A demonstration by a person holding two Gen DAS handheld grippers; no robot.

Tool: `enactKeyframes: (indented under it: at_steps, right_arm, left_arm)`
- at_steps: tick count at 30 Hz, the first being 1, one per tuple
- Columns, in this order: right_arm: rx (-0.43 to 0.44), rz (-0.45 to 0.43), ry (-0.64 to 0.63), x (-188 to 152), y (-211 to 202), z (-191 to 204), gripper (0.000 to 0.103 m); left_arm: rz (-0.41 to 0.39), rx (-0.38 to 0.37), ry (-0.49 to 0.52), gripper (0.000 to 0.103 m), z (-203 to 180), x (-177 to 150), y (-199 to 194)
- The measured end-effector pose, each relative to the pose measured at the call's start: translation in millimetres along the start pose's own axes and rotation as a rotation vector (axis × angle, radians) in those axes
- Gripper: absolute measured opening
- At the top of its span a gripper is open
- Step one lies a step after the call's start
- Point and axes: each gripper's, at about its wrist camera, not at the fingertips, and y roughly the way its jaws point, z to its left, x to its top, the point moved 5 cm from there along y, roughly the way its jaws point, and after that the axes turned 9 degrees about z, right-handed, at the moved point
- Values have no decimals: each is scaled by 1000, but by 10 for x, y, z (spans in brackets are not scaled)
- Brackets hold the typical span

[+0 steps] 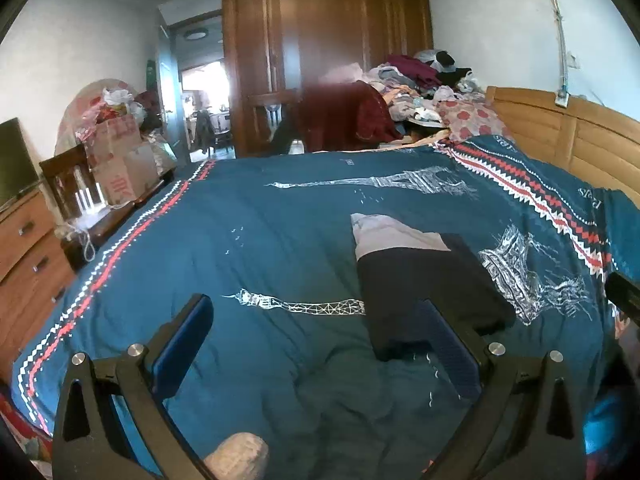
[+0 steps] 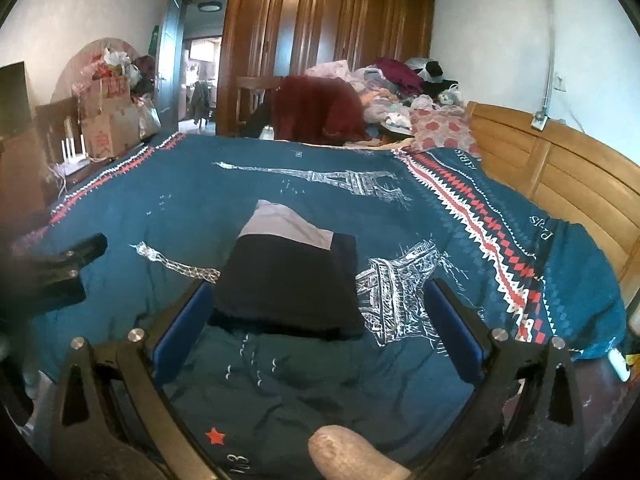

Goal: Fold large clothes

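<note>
A folded dark navy garment (image 1: 424, 284) with a pale grey part at its far end lies flat on the teal bedspread (image 1: 256, 232). In the left wrist view it sits right of centre, its near edge by my right finger. My left gripper (image 1: 316, 312) is open above the bedspread, holding nothing. In the right wrist view the same garment (image 2: 288, 284) lies just beyond and between the fingers of my right gripper (image 2: 320, 294), which is open and holding nothing. The left gripper (image 2: 60, 268) shows at that view's left edge.
A wooden headboard (image 2: 568, 176) runs along the bed's right side. A heap of mixed clothes (image 2: 384, 96) and a dark red garment over a chair sit at the far end. Boxes (image 1: 120, 160) and a dresser stand left. A wardrobe (image 1: 320, 52) fills the back wall.
</note>
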Motion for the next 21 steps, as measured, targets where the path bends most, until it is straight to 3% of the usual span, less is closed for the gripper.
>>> enactKeyframes:
  at_steps: [4, 8, 12, 21]
  right_arm:
    - [3, 31, -2, -49, 63, 6, 103]
    - [1, 51, -6, -95, 106, 24, 103]
    - [9, 73, -1, -121, 142, 32, 103]
    - [5, 75, 6, -125, 159, 9, 103]
  left_arm:
    - [5, 18, 0, 103, -1, -33, 5]
    - [46, -31, -13, 103, 13, -52, 54]
    - [74, -33, -22, 103, 10, -101, 97]
    - [32, -30, -2, 103, -28, -70, 59]
